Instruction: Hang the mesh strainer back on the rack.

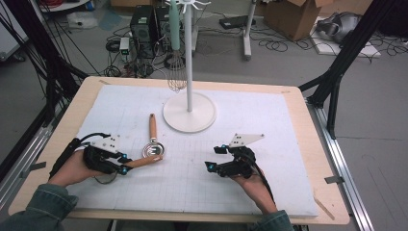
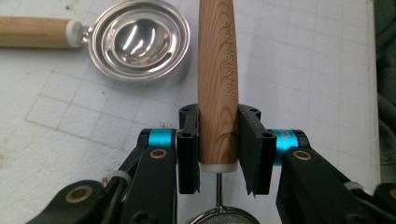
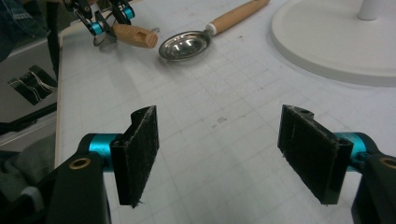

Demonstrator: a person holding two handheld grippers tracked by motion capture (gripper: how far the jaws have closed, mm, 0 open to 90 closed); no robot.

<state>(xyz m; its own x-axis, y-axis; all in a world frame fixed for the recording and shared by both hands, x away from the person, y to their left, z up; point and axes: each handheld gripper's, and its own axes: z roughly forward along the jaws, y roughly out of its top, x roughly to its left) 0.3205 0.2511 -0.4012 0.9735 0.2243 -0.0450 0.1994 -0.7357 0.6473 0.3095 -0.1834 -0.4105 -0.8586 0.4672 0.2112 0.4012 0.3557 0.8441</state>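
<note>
Gripping a wooden handle (image 2: pixel 217 84), left tongs (image 2: pixel 218 148), right tongs (image 3: pixel 229 154) wide open, empty, strainer bowl (image 2: pixel 140 44) empty

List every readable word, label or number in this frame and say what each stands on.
"KITCHEN TOOL", as far as it reads: faint letters stamped along the wooden handle clamped in the left gripper; the first word is uncertain.
The other wooden handle carries a faint stamp, too blurred to read.

The handle (image 2: pixel 217 88) in the left gripper (image 2: pixel 218 154) is pale, matt wood with visible grain (lettering stamped along it). The strainer (image 2: pixel 140 39) beside it has a glossy, polished metal bowl. Fuzzy black pads (image 3: pixel 140 149) line the right gripper (image 3: pixel 224 156). The mat (image 1: pixel 202 168) looks matt, gridded white.
</note>
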